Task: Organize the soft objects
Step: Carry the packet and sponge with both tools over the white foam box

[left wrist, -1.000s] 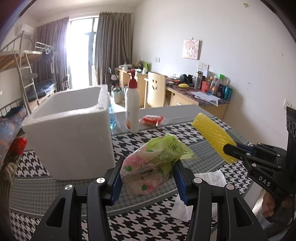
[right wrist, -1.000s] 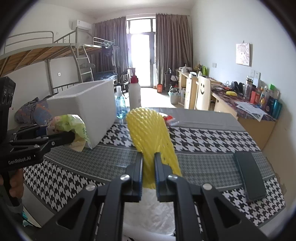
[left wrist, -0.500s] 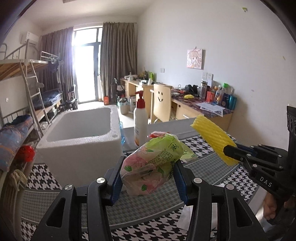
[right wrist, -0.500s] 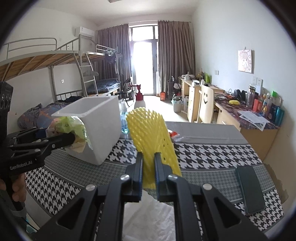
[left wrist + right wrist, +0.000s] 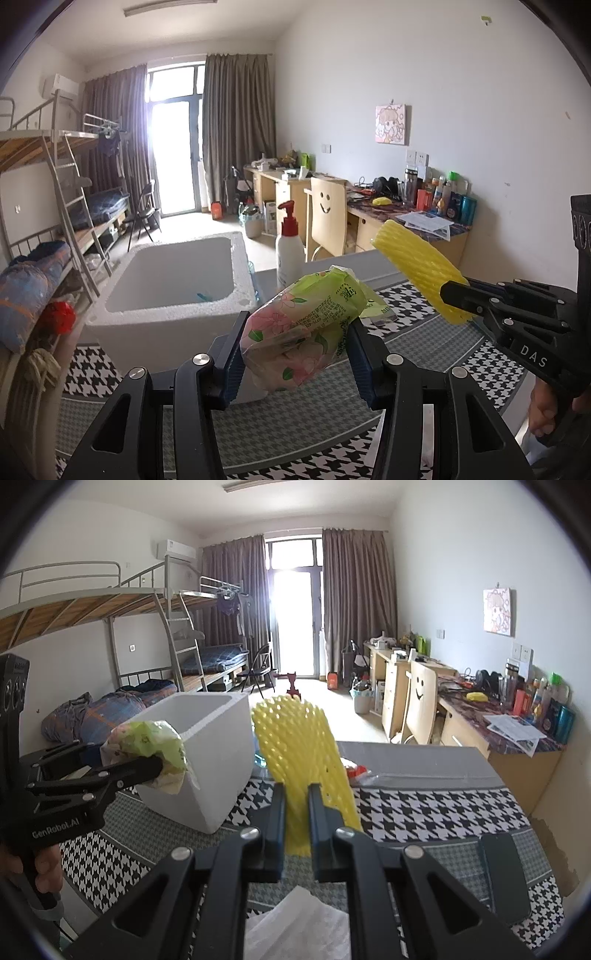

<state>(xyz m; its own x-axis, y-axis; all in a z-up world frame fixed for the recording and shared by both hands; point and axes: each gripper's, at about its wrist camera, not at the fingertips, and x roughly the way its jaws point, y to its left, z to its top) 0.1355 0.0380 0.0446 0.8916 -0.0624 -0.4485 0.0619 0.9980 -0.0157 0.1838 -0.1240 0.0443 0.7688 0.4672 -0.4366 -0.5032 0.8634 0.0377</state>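
My left gripper (image 5: 295, 350) is shut on a soft green and pink floral tissue pack (image 5: 306, 332), held in the air near the front right corner of the white foam box (image 5: 155, 325). The pack also shows in the right wrist view (image 5: 147, 738), beside the box (image 5: 218, 775). My right gripper (image 5: 296, 812) is shut on a yellow foam net sleeve (image 5: 299, 746), held upright above the table. The sleeve shows at the right in the left wrist view (image 5: 417, 269), with the right gripper (image 5: 454, 295) below it.
A houndstooth cloth (image 5: 424, 805) covers the table. A white pump bottle (image 5: 290, 251) stands behind the box. A small red packet (image 5: 356, 771) lies at the back. A black phone (image 5: 502, 875) lies at the right. White foam sheet (image 5: 295, 923) lies near the front edge.
Both grippers have risen with their loads. The left gripper now looks down into the open top of the foam box, which sits lower in both views.
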